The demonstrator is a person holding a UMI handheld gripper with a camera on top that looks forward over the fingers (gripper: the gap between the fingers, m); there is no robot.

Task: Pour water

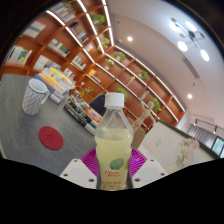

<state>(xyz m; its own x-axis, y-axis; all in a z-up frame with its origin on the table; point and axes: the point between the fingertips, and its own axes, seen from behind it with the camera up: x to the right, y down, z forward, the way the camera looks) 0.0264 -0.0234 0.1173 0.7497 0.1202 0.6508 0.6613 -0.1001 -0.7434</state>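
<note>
In the gripper view, a bottle point(114, 140) with a white cap and a green label is clamped upright between the pink pads point(92, 160) of the gripper point(114, 165). Beyond the fingers, a white cup point(35, 96) and a red coaster point(51, 137) are seen on a grey table point(20, 125).

Tall wooden shelving point(75, 40) is running along the far wall, its tiers carrying white and pale boxes, with green plants point(143, 76) sitting on the further shelves. A white ceiling point(150, 25) is curving overhead, and round recessed lights point(183, 45) are glowing in it, while long strip lights point(96, 25) are shining above the shelving. A grey worktop point(25, 135) is spreading out below the shelves. Everything is leaning at a slant, the shelves tilting across the scene.
</note>
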